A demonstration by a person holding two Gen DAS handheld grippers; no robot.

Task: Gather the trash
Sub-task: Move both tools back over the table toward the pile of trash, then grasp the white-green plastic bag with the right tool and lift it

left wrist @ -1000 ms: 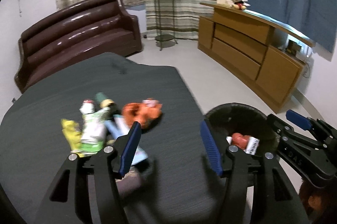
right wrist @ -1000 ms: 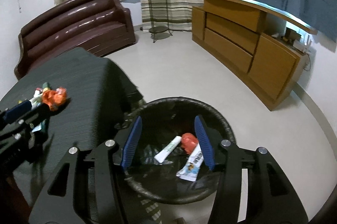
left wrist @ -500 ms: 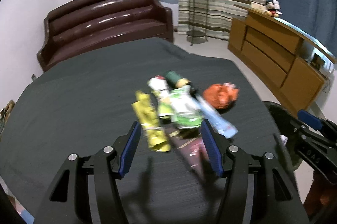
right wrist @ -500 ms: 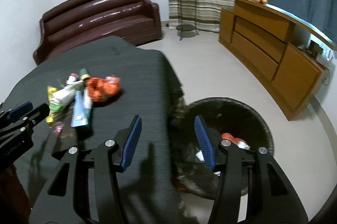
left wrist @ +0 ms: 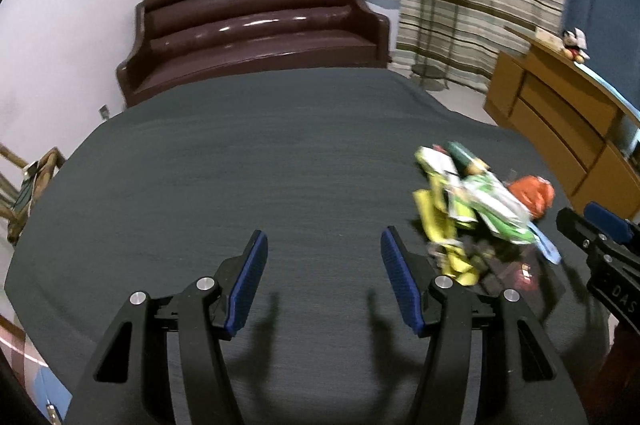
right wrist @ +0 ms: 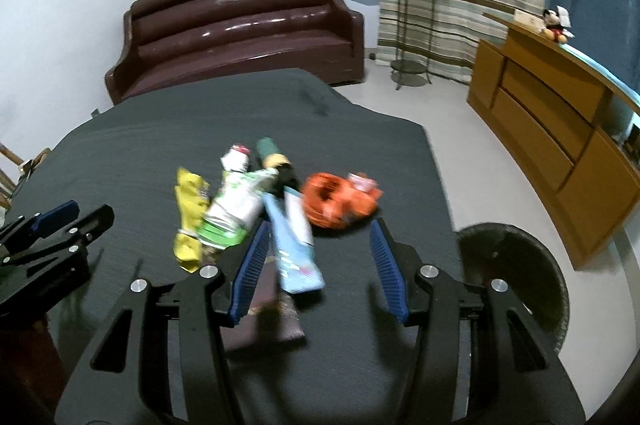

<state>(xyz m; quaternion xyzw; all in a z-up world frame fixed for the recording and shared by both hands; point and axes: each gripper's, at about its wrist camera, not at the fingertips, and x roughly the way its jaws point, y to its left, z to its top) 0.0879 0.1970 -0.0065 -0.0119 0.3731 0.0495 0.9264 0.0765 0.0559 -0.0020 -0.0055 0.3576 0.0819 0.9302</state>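
Left hand-held gripper: your fingers are spread over bare bench.
Right hand-held gripper: spread, empty, above the blue wrapper.
Trash pile: on the bench.
Bin: on the floor, right of the bench.

Matt grey cloth on table; glossy plastic wrappers; shiny leather sofa; wood cabinet
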